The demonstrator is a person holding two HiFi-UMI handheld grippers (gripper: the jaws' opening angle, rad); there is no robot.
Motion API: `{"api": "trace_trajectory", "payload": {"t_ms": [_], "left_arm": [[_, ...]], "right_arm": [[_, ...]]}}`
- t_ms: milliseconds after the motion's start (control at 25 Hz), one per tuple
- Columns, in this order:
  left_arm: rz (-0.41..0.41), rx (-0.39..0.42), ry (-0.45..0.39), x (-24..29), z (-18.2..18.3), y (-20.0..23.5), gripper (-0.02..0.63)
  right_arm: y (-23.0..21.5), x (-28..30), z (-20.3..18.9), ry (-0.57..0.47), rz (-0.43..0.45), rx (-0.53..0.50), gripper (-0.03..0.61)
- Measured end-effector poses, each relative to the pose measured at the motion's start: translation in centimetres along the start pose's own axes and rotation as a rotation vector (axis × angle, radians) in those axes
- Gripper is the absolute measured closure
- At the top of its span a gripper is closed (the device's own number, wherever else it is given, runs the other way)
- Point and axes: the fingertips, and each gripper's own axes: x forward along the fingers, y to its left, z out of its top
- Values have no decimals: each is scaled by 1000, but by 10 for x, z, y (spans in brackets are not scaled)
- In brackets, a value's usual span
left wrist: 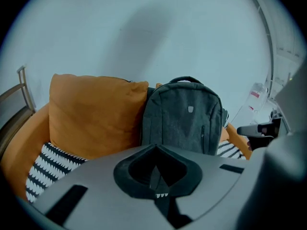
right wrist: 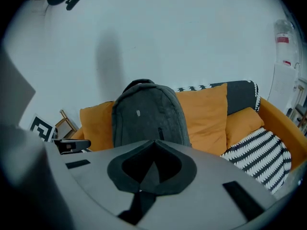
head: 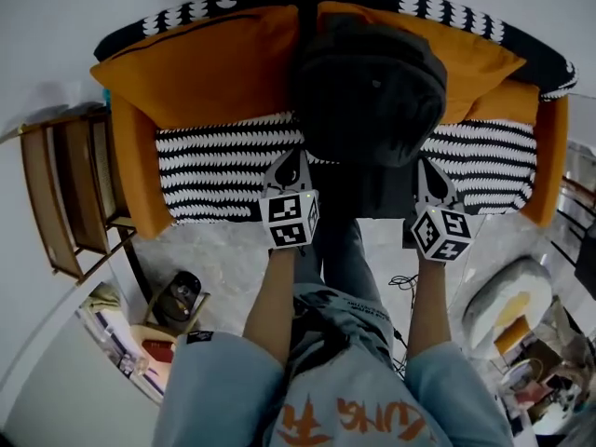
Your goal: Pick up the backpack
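In the head view, my left gripper (head: 296,161) and my right gripper (head: 425,173) were both pinched shut and empty. Their tips flanked the foot of the dark grey fabric backpack (head: 368,82). It stood upright on the black-and-white striped sofa seat (head: 214,170), leaning on the plump orange cushions (head: 209,68) beyond my fingertips.

In the left gripper view my jaws met at a point with nothing between them. The backpack (left wrist: 184,116) rose just ahead and a little to the right of my tips, apart from them. Its arched top carry handle (left wrist: 184,79) stood above.

In the right gripper view the jaws were likewise closed on nothing, and the backpack (right wrist: 146,114) sat ahead, slightly to the left.

To my mind, I first had to spread both pairs of fingers wide. Then I should bite deep on the handle or a firm side seam, because soft cloth would likely sag and slip, and lift both sides evenly.
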Motion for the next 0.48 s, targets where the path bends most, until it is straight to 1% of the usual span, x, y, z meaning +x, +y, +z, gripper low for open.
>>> {"api": "trace_trajectory", "payload": {"t_ms": [200, 400, 480], "left_arm": [[-17, 13, 32, 19, -12, 0, 603], [-29, 16, 53, 41, -15, 5, 603], [-29, 46, 70, 49, -18, 7, 603]], "right_arm": [[-15, 14, -14, 23, -42, -8, 581], [-32, 28, -15, 21, -79, 1, 581], [-37, 34, -17, 18, -84, 10, 581]]}}
